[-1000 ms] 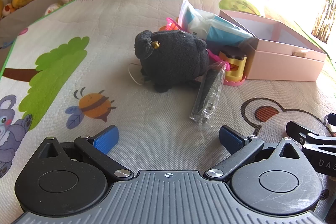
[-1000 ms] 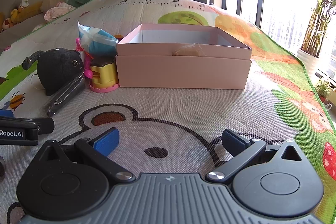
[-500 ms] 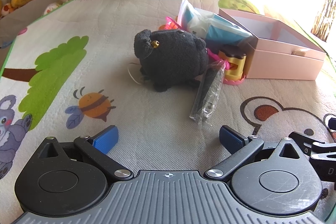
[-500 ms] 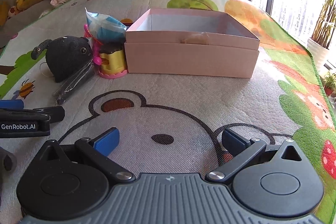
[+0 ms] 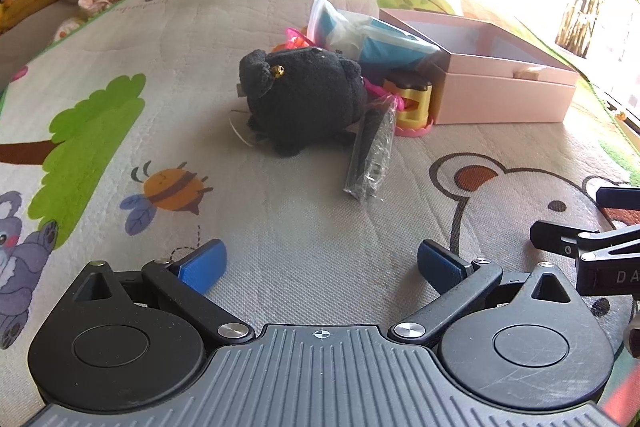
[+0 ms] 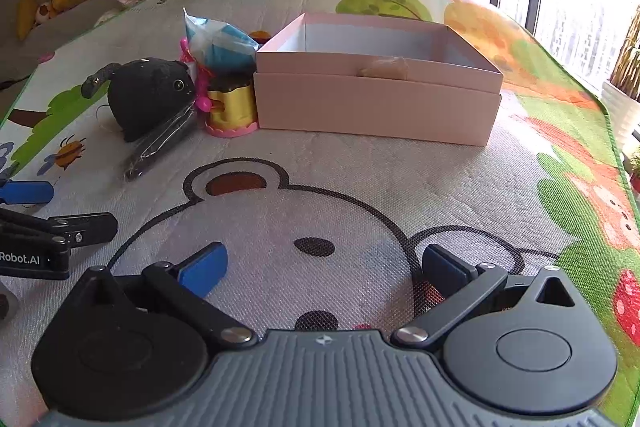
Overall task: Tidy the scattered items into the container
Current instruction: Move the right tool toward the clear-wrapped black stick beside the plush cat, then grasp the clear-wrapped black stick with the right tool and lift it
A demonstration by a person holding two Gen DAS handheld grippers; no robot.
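From the left wrist, the left gripper (image 5: 322,261) hovers over the play mat (image 5: 280,235), fingers spread and empty; the black plush toy (image 5: 304,99) lies ahead, a wrapped dark item (image 5: 370,155), perhaps a comb, just beside it.

From the right wrist, the right gripper (image 6: 324,265) gapes empty, facing the pink box (image 6: 376,103); a yellow toy (image 6: 232,107) touches its left wall.
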